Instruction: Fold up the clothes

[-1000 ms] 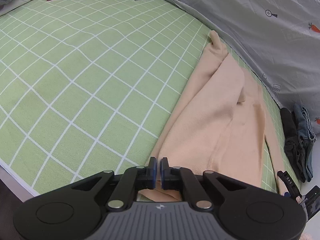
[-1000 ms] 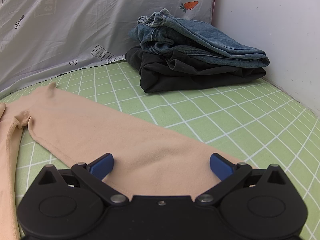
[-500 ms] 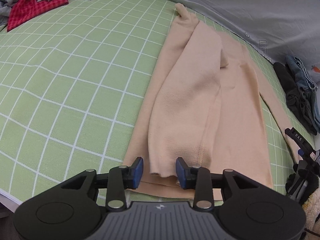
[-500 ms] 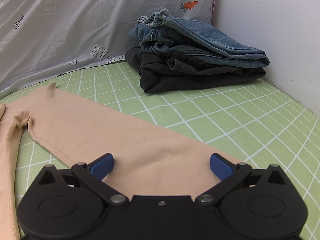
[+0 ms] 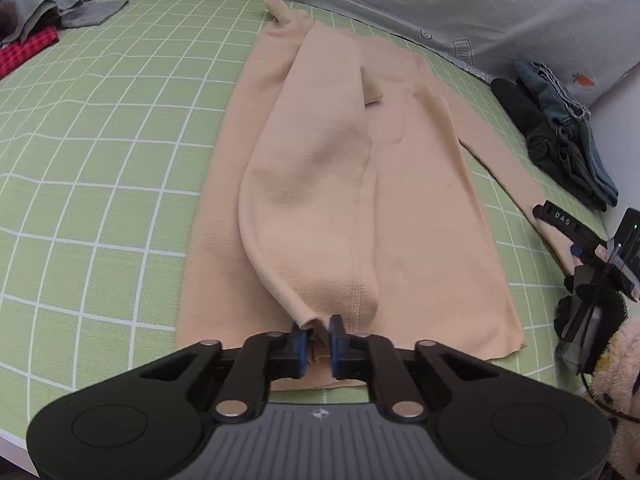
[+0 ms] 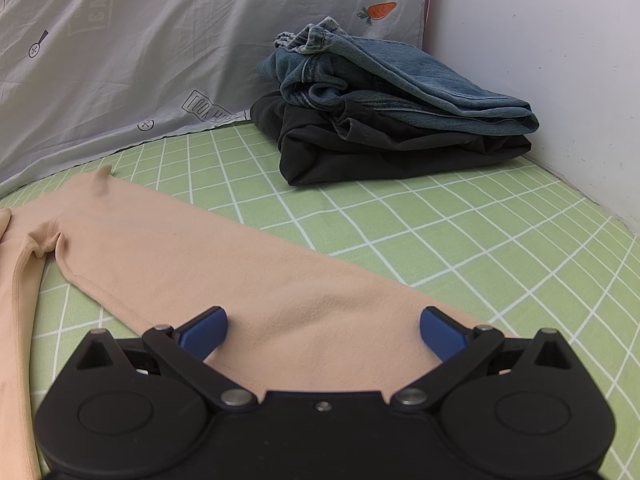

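black left gripper [image 5: 318, 340]; blue pads [image 5: 299, 346]; silver screws

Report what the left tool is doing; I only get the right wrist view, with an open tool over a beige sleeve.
Observer: The left tool is shut on the near hem of the beige top.
Operator: Describe the top's body.
Observer: One side is folded lengthwise over the middle.
Operator: Name anything else on the bed.
Observer: A red checked cloth and grey clothes lie at the far left corner.
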Available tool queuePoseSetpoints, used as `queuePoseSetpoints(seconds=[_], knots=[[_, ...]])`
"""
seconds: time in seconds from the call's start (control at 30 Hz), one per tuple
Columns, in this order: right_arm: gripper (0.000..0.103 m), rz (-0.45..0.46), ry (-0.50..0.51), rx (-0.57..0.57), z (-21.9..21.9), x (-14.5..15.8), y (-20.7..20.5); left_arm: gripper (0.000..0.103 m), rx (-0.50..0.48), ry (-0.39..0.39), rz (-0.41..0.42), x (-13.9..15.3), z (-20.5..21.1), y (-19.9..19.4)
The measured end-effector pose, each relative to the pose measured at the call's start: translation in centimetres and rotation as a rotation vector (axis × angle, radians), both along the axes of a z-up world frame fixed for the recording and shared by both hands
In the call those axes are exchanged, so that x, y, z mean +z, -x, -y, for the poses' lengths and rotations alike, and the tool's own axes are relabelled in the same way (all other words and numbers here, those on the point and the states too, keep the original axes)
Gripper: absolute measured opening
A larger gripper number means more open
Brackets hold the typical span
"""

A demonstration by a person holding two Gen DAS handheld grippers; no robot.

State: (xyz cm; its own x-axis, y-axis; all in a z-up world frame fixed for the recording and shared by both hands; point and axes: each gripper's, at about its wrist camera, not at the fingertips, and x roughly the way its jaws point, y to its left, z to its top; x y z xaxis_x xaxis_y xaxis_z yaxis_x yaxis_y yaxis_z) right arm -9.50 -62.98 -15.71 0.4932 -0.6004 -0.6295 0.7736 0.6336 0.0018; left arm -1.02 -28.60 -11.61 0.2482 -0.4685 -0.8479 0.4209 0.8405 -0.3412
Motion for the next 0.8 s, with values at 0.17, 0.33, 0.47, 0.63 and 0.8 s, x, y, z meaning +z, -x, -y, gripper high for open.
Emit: queuePoseSetpoints(seconds=[0.17,0.33,0.47,0.63,0.8], knots=[[0.103,0.000,0.000,-0.001,0.0,0.0,0.0,0.002,0.127,0.284,-0.107,1.7,-3.2,-1.2],[0.103,0.000,0.000,-0.001,0.0,0.0,0.0,0.002,0.199,0.378,-0.194,2.2,-5.3,-2.2],[0.103,0.000,0.000,-0.001,0.0,0.0,0.0,0.002,0.200,0.403,-0.220,2.3,-5.5,-2.1],[0.103,0.000,0.000,0.000,0.0,0.0,0.1,0.002,0.152,0.301,-0.230,1.6,-4.3,-1.8],[0.103,0.001,-0.001,0.000,0.0,0.0,0.1,0.002,0.160,0.157,-0.236,0.3,-4.3,-1.8]])
